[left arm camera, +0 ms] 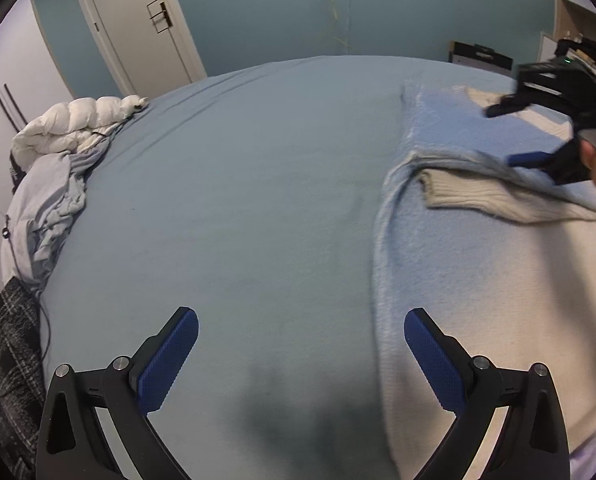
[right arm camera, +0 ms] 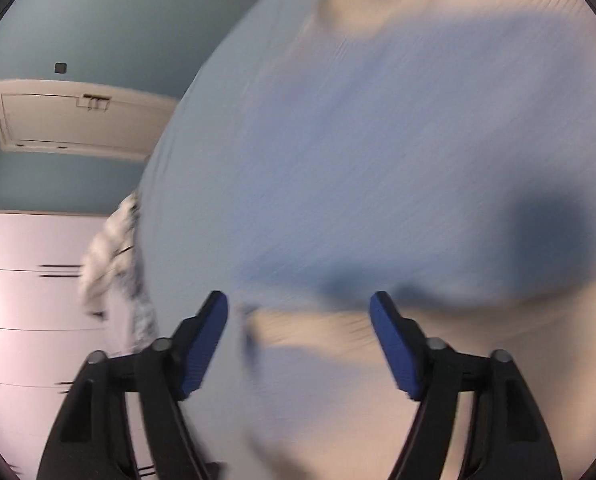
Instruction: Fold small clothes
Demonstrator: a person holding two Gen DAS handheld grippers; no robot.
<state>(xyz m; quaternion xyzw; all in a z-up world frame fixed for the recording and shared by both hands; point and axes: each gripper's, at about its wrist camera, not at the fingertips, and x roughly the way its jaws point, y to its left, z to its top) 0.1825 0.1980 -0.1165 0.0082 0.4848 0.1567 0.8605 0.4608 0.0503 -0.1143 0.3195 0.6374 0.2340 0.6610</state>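
Sweater [left arm camera: 470,264]: blue-and-cream knit, lying on the bed [left arm camera: 237,184], one sleeve [left arm camera: 494,196] folded across the body.
Left gripper [left arm camera: 300,360]: jaws wide apart, empty, hovering beside the sweater's edge, probably waiting its turn.
Right gripper [right arm camera: 298,344]: jaws apart, nothing pinched, above the sleeve; view's pretty blurry.

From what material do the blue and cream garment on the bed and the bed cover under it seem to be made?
Garment: it looks like a soft knit, perhaps wool or acrylic. The surface is fuzzy, and the cream sleeve cuff shows ribbing.

Bed cover: it seems a smooth woven cloth, probably cotton, with a matte finish and only fine creases. The exact fibre cannot be told.
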